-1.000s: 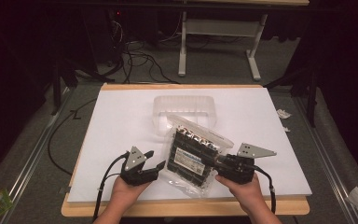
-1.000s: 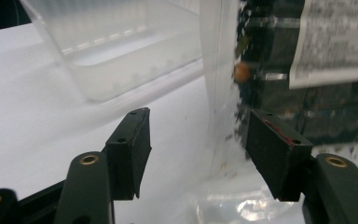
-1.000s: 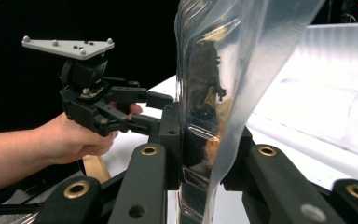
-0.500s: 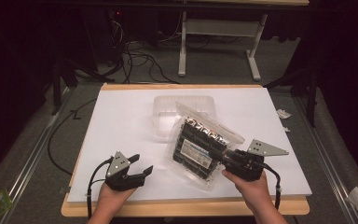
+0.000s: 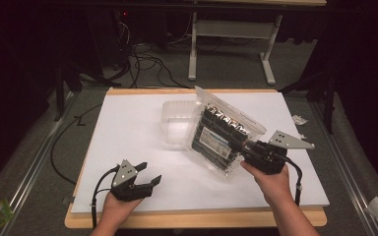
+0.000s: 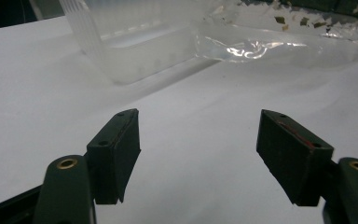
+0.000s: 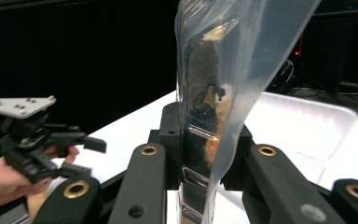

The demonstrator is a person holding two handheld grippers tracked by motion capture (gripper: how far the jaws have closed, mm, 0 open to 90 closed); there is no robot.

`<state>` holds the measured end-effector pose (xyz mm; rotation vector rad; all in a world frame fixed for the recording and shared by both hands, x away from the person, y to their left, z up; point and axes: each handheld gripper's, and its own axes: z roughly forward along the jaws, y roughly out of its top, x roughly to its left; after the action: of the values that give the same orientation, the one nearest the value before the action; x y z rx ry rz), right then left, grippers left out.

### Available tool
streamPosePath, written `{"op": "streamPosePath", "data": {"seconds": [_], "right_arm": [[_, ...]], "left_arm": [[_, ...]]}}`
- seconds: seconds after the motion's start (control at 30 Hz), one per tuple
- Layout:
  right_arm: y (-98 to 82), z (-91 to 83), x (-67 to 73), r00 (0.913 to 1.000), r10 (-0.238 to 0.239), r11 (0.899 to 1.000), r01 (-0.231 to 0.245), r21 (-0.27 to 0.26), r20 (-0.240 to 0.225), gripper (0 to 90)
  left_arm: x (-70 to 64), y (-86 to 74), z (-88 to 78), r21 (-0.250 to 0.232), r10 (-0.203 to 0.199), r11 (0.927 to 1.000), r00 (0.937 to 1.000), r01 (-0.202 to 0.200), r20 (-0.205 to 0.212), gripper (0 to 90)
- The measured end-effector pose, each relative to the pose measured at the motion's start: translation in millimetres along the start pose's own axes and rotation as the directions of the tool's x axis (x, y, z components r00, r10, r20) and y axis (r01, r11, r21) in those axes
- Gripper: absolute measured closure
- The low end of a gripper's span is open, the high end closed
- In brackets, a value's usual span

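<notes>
High view: right gripper [image 5: 246, 149] grips bag [image 5: 221, 135], seemingly lifted.

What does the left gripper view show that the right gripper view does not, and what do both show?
The left gripper view alone shows the left tool from close, its jaws open over the white table sheet with nothing between them. The right gripper view alone shows the right tool clamped on the clear plastic bag of dark contents, held upright. Both show that bag, the clear plastic container and the white sheet.
</notes>
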<state>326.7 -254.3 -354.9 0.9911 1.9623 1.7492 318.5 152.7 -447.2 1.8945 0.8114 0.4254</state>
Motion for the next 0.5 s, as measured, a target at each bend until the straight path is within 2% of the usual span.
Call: {"op": "streamPosePath", "data": {"seconds": [0.37, 0.5], "right_arm": [[27.4, 15.6, -13.1, 0.9984, -0.029, 0.999, 0.03, -0.017, 0.048, 76.2], [38.2, 21.2, -18.1, 0.9976, -0.032, 0.999, 0.034, -0.031, 0.061, 76.2]], "left_arm": [[-1.2, 0.3, -3.3, -0.006, 0.013, 0.9999, 0.9999, -0.013, 0.002, 30.3], [-0.3, 0.0, -3.3, -0.005, 0.006, 1.0, 0.9999, -0.006, 0.008, 30.3]]}}
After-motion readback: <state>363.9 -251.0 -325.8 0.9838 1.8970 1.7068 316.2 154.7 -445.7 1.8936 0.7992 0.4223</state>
